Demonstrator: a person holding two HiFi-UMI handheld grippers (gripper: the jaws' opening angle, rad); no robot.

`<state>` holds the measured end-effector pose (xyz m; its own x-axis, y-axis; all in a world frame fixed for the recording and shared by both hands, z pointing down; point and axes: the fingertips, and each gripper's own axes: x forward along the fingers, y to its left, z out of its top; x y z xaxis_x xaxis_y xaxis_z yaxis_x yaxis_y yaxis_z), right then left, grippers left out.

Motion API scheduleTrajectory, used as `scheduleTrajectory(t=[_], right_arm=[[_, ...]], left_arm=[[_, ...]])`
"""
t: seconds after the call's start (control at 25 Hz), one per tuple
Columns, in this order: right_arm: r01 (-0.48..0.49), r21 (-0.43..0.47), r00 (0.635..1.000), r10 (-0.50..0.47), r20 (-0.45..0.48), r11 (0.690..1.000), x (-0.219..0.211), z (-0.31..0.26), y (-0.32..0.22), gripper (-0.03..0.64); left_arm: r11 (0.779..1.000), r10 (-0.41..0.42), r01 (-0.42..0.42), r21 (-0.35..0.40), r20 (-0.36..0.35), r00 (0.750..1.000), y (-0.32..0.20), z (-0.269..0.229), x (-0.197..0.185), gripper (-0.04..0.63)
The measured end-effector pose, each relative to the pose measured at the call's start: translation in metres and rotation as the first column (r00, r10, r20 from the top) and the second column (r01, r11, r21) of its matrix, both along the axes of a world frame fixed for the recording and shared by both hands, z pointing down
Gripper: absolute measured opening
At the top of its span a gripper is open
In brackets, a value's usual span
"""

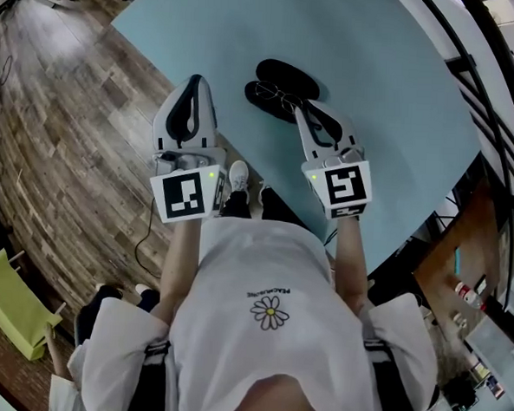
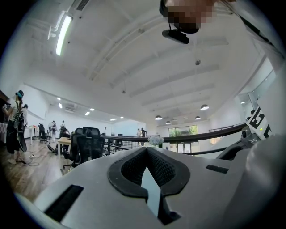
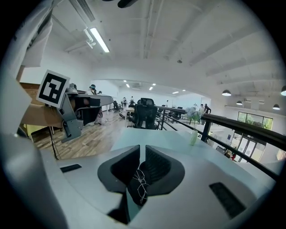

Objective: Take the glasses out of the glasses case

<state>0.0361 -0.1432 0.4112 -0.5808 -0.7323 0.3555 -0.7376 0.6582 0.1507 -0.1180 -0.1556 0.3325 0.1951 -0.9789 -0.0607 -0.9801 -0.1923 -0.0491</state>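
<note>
A black glasses case point(image 1: 287, 74) lies open on the round light-blue table point(image 1: 394, 96). Thin wire-framed glasses point(image 1: 281, 96) rest in its nearer half. My right gripper point(image 1: 301, 106) is shut and empty, its tips just at the case's near right edge. In the right gripper view the glasses point(image 3: 140, 183) and the dark case point(image 3: 134, 190) show through the slit below the right gripper point(image 3: 142, 150). My left gripper point(image 1: 195, 80) is shut and empty, to the left of the case near the table's edge. The left gripper point(image 2: 146, 150) in its own view points level across the room.
The table's curved edge point(image 1: 183, 70) runs past the left gripper, with wooden floor point(image 1: 62, 128) beyond. A small vase of flowers point(image 3: 193, 129) stands at the table's far side. A black railing point(image 3: 241, 127) runs behind it. A yellow-green bin point(image 1: 12, 303) sits on the floor.
</note>
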Motion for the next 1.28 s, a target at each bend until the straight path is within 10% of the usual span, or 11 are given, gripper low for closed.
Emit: scheduleTrajectory(t=[0.92,1.28], right_arm=[[0.178,-0.227,0.979,-0.195,-0.052,0.957,-0.013,0.087,-0.030,0.262],[0.202,-0.292,0.939,-0.270,-0.211,0.935,-0.013,0.140,-0.042,0.265]], left_arm=[[0.998,-0.042,0.040,-0.054,-0.037,0.998,-0.008,0.022,-0.006,0.017],[0.994,-0.076,0.075,-0.079,-0.017,0.997,-0.007,0.034,-0.014,0.017]])
